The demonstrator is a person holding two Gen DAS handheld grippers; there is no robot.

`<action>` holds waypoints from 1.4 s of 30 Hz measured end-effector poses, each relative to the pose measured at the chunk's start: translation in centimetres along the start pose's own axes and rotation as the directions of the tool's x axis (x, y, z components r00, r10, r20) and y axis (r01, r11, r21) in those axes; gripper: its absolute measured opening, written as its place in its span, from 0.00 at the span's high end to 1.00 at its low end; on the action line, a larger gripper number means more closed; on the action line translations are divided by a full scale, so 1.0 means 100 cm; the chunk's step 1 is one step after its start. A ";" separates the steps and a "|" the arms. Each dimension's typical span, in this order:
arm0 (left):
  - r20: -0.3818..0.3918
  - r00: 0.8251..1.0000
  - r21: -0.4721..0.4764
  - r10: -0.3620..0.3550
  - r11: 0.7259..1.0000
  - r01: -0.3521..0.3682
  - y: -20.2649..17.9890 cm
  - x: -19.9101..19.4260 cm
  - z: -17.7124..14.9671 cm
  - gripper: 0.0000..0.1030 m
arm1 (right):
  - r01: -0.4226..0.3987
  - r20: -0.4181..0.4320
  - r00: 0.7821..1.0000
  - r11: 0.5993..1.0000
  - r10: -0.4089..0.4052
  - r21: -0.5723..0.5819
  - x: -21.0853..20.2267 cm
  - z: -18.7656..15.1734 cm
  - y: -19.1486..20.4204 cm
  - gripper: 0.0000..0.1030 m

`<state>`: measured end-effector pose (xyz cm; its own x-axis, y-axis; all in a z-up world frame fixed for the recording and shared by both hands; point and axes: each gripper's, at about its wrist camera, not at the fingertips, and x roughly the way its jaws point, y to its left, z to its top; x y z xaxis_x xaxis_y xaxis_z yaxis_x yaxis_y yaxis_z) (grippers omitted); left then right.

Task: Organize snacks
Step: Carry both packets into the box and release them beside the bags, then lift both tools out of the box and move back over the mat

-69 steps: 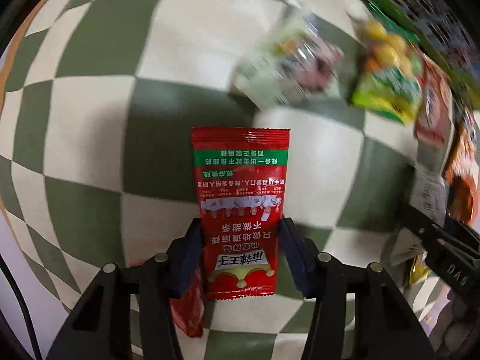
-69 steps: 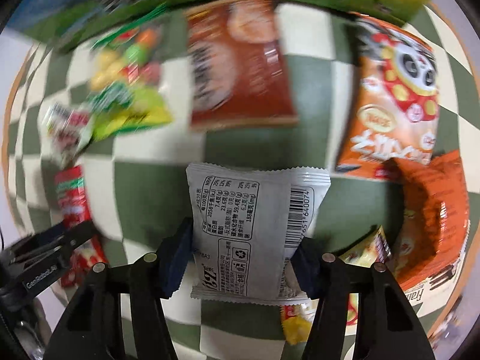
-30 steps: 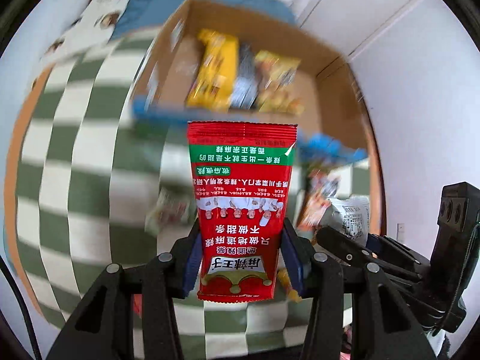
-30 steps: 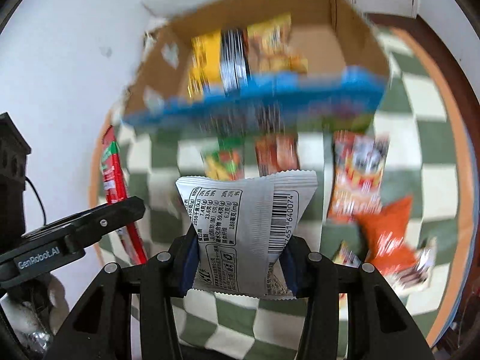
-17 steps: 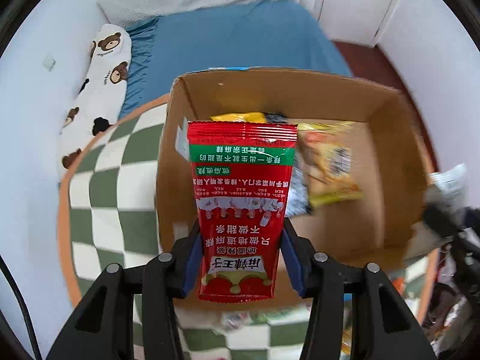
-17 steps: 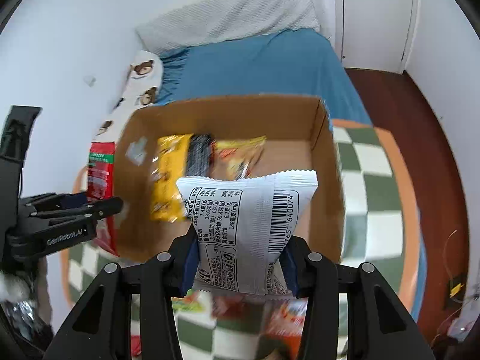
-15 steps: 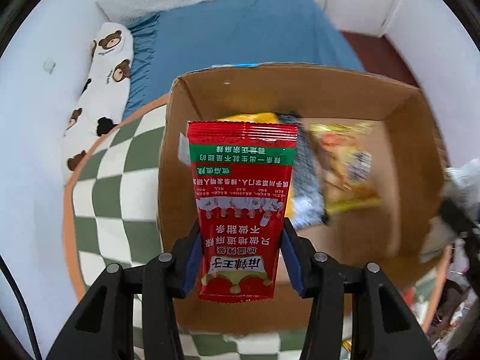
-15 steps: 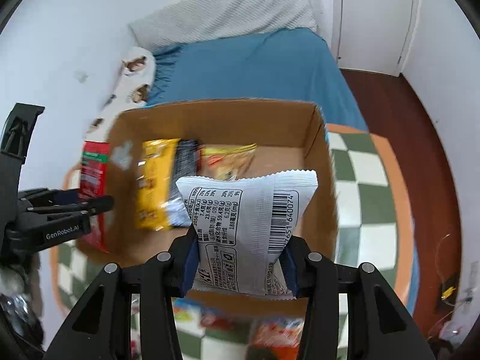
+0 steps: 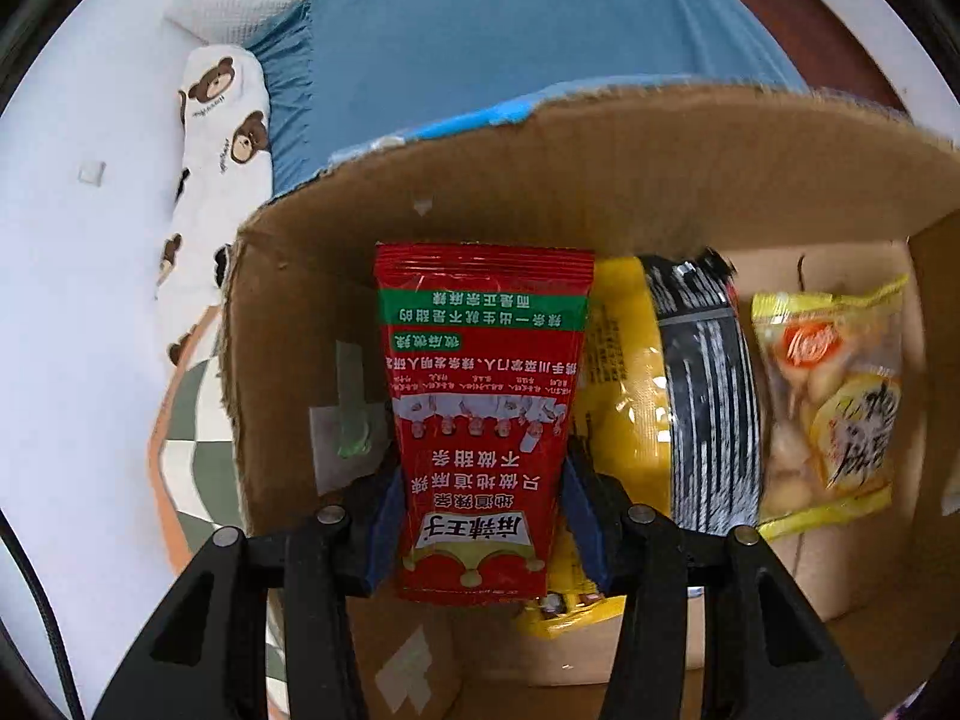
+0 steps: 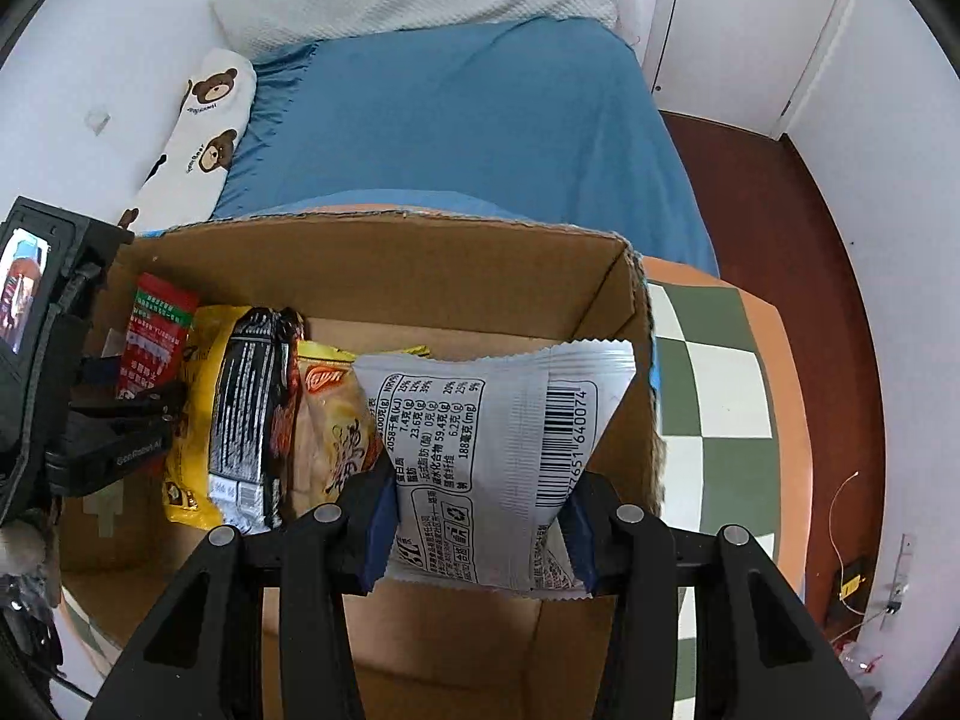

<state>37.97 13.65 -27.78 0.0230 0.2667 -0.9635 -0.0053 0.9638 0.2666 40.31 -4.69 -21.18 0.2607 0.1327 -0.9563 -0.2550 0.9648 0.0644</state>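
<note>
My left gripper (image 9: 480, 516) is shut on a red snack packet (image 9: 480, 408) with a green band, held inside the left end of an open cardboard box (image 9: 600, 180). My right gripper (image 10: 477, 531) is shut on a white snack packet (image 10: 498, 450) with a barcode, over the box's (image 10: 372, 264) right end. Standing in the box are a yellow packet (image 9: 624, 372), a black packet (image 9: 702, 396) and a pale yellow packet (image 9: 828, 396). In the right wrist view the left gripper (image 10: 129, 414) with the red packet (image 10: 153, 336) shows at the box's left.
The box stands on a green and white checked rug (image 10: 708, 384) with an orange border. Behind it lies a blue bed (image 10: 456, 120) with a bear-print pillow (image 10: 192, 132). White walls and a door (image 10: 738, 18) close in the far side; dark red floor (image 10: 840, 276) runs on the right.
Both grippers have travelled from the checked rug to the box and come down into it, each still holding its packet. The box fills far more of both views now.
</note>
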 end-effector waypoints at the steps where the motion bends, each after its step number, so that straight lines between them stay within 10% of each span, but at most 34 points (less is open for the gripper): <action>1: 0.000 1.000 -0.005 -0.014 1.000 0.014 0.001 0.000 0.001 0.56 | -0.001 -0.003 1.000 1.000 0.001 0.001 0.004 0.002 0.000 0.53; 5: -0.003 0.999 -0.019 -0.038 0.999 0.038 0.012 -0.007 0.002 0.51 | -0.019 -0.020 1.000 0.999 0.019 0.031 0.019 0.007 -0.006 0.50; 8: -0.004 0.997 -0.046 -0.075 0.996 0.075 0.023 -0.006 0.004 0.42 | -0.031 -0.037 0.999 0.998 0.033 0.049 0.025 0.008 -0.010 0.16; 11: 0.018 0.991 -0.087 -0.129 0.988 0.130 0.034 -0.010 0.006 0.18 | -0.048 -0.032 0.998 0.997 0.049 0.060 0.024 0.007 -0.012 0.14; 16: 0.041 0.980 -0.109 -0.194 0.974 0.198 0.035 -0.016 0.004 0.06 | -0.056 -0.019 0.998 0.997 0.057 0.060 0.015 0.001 -0.011 0.07; 42: 0.439 0.885 -0.191 -0.157 0.946 0.262 0.026 -0.143 -0.147 0.06 | -0.031 0.207 0.978 0.999 0.029 0.008 -0.096 -0.103 0.018 0.07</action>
<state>22.91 12.38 -13.63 0.4602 0.0846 -0.8838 -0.1898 0.9818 -0.0048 27.73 -6.61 -14.89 0.4399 0.2047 -0.8744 -0.2559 0.9619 0.0965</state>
